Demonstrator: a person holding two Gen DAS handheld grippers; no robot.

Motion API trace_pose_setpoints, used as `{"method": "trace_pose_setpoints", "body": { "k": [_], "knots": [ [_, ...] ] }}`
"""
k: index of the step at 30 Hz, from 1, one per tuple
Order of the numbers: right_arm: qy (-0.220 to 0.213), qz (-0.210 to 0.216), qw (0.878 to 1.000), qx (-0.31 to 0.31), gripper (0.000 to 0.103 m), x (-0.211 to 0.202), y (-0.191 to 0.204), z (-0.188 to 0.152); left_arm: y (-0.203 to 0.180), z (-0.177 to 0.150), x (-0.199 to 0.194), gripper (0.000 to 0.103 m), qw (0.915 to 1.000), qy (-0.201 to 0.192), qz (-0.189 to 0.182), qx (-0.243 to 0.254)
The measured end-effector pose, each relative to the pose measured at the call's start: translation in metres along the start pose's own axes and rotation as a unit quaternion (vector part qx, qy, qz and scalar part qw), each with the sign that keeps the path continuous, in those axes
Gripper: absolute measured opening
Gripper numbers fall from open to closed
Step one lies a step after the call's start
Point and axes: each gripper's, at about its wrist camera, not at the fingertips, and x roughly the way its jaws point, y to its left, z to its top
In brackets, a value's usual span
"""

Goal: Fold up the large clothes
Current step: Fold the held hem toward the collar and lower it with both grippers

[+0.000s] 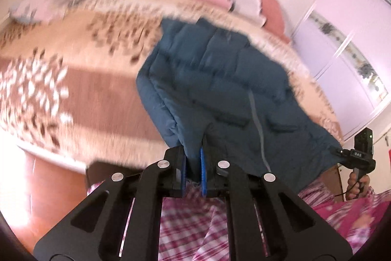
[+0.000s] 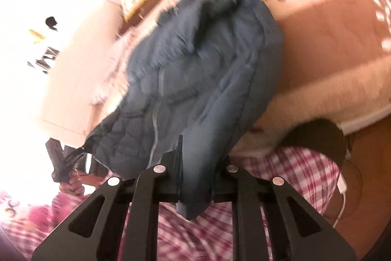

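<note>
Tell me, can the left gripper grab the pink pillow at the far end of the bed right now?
Probably not. The left gripper is shut on the blue jacket, and the pink pillow lies far across the bed.

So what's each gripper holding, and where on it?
Both hold the blue jacket by its bottom hem: left gripper and right gripper at opposite corners.

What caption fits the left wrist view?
Left claw shut on blue puffer jacket hem above patterned bedspread.

Views: we look from each wrist, close along its tool, downward over the blue jacket toward the bed; both share jacket and bed.
</note>
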Motion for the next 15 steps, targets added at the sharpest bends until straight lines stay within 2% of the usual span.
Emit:
{"method": "trace_pose_setpoints", "body": {
  "k": [6,10,15],
  "knots": [
    [-0.055,0.024,0.998,-0.013,0.017,-0.033,0.018,0.011,-0.009,0.018,-0.034,0.008,0.9984,-0.051,-0.017,0.017],
    [-0.078,0.022,0.997,-0.013,0.017,-0.046,0.027,0.006,-0.007,0.018,-0.048,0.008,0.9976,-0.062,-0.023,0.017],
    [-0.083,0.02,0.996,-0.008,0.016,-0.057,0.028,-0.003,0.003,0.008,-0.061,0.008,0.9973,-0.063,-0.038,0.001]
  ]
}}
